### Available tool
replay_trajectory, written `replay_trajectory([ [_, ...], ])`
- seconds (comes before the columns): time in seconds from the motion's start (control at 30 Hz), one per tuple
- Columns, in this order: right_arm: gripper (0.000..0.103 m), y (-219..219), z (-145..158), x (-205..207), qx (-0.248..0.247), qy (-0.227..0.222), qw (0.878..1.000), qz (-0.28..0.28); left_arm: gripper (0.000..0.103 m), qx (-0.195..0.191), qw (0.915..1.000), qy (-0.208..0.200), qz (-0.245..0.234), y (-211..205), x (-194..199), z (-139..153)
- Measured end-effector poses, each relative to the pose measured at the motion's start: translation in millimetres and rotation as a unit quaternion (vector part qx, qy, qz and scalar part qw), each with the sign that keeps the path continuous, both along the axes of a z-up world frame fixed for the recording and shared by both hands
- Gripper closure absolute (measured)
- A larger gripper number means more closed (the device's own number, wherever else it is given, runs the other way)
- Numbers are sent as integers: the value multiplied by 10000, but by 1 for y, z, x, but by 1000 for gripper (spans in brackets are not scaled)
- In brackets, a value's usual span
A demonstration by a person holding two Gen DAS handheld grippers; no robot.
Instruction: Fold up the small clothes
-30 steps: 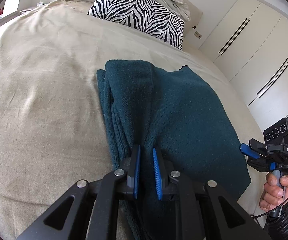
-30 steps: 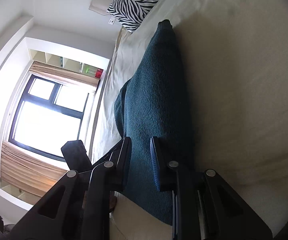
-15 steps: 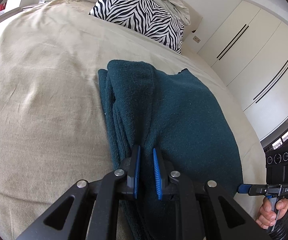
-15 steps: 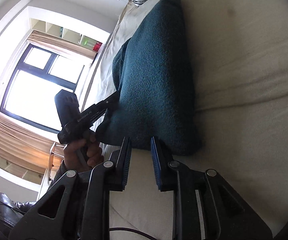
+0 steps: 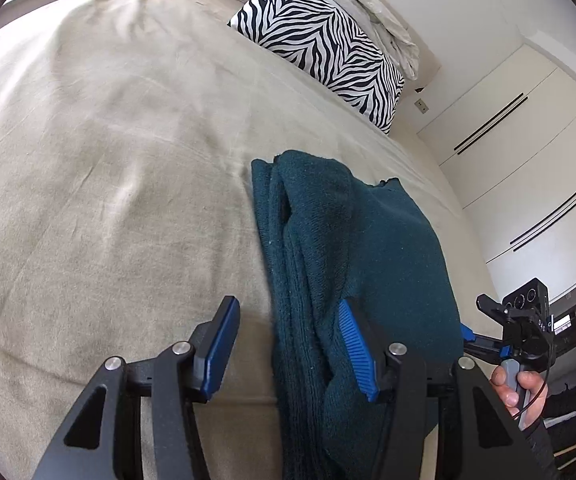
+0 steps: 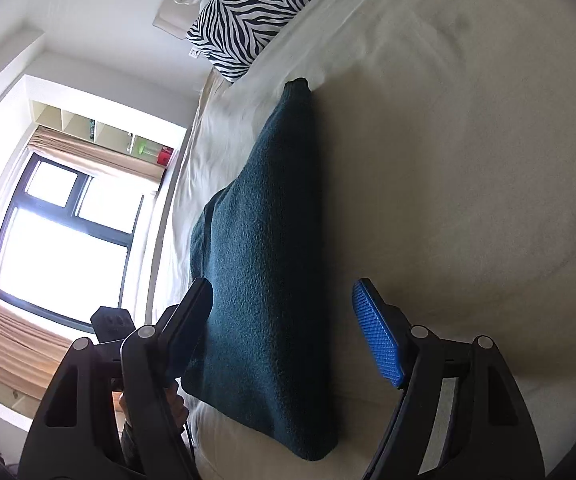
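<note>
One dark teal garment (image 5: 359,248) lies folded in layers on the beige bed (image 5: 108,160), near its front edge and towards the right side. Two pairs of tongs work at its near end. The left tongs (image 5: 288,344) are opening, with the garment's left folded edge between the blue pads but not pressed. The right tongs (image 6: 284,328) are opening too, apart around the near right edge. One zebra-striped pillow (image 5: 323,40) sits at the far end.

Zebra pillow (image 5: 319,46), wardrobe (image 5: 527,152) (shut)
</note>
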State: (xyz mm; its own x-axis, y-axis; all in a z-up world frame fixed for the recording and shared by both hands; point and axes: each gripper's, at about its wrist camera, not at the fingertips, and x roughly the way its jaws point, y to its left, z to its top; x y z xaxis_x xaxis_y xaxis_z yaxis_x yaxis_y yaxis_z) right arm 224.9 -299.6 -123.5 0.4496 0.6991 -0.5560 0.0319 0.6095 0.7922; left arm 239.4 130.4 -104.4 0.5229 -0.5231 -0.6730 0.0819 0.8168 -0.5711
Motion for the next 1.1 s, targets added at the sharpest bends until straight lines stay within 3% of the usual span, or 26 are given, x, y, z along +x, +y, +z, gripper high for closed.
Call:
replay_trajectory([
  [0.07, 30, 15, -5, 11, -142, 86, 9996, 223, 48, -39, 9994, 278, -217, -11, 11, -5],
  [0.17, 30, 29, -11, 24, -181, 201, 9992, 290, 48, 63, 9985, 462, -272, -21, 25, -10],
  [0.27, 32, 44, -9, 31, -224, 253, 9982, 492, 48, -107, 9972, 716, -186, -21, 37, -12],
  [0.33, 33, 56, -7, 33, -547, 218, 9963, 618, 50, -124, 9959, 866, -234, -24, 44, -14],
  [0.5, 53, 57, -11, 32, -660, 277, 9958, 579, 66, -285, 9932, 1082, -321, -27, 52, -19],
  [0.77, 66, 72, 15, 22, -1239, -37, 9911, 493, 80, -255, 9946, 969, -254, -27, 50, -6],
  [1.0, 68, 84, 46, 19, -1045, -390, 9924, 527, 81, 24, 9983, 503, -280, -14, 47, 41],
  [1.1, 68, 91, 55, 26, -961, -451, 9929, 545, 80, 67, 9986, 463, -245, -4, 55, 48],
])
